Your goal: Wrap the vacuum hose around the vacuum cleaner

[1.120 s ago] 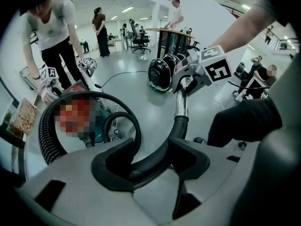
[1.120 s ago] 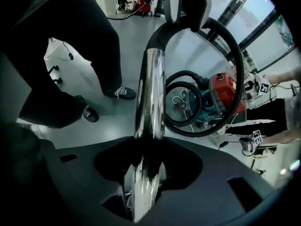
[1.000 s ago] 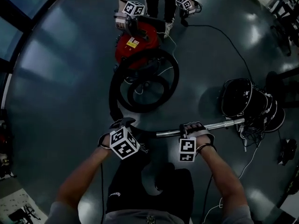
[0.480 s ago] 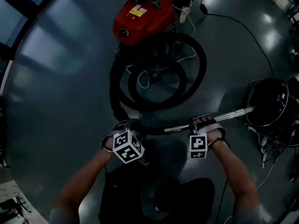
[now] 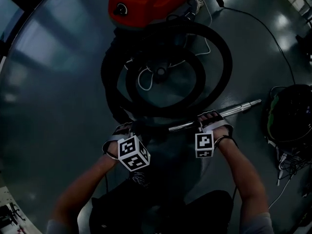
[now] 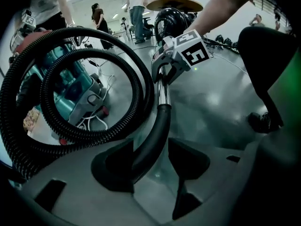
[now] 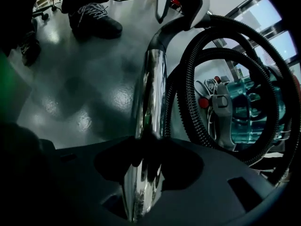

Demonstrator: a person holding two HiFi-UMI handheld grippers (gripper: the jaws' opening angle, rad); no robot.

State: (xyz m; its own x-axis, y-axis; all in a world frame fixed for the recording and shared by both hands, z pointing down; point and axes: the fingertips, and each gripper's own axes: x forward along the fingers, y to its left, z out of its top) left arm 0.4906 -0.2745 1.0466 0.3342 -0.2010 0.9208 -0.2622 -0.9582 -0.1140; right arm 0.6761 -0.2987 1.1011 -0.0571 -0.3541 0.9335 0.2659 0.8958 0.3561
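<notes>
Two hand-held grippers work side by side, both pointing steeply down at the floor [image 5: 53, 82].

Left gripper [image 6: 153, 166]: the jaws stand fairly wide and grip the black curved handle [image 6: 157, 131] at the hose end. The handle runs in from ahead, passes between the jaws and seats against the outer jaw.

Right gripper [image 7: 148, 166]: the jaws stand at a middling width and clamp the chrome tube [image 7: 150, 93], which runs straight through them. The tube joins the handle between the two grippers. Its free end sticks out past the right gripper on the outer side.

Hose [image 5: 108, 79]: a black ribbed line. It leaves the handle at the left gripper and lies in two loops, one inside the other, ahead of and below both sets of jaws. The near arc of the outer loop passes just ahead of the jaws.

Vacuum [image 5: 146, 4]: a red body beyond the loops, on their far side from the grippers. The far arc of the outer loop runs just beside it. A white cord [image 5: 144, 79] lies inside the inner loop.
</notes>
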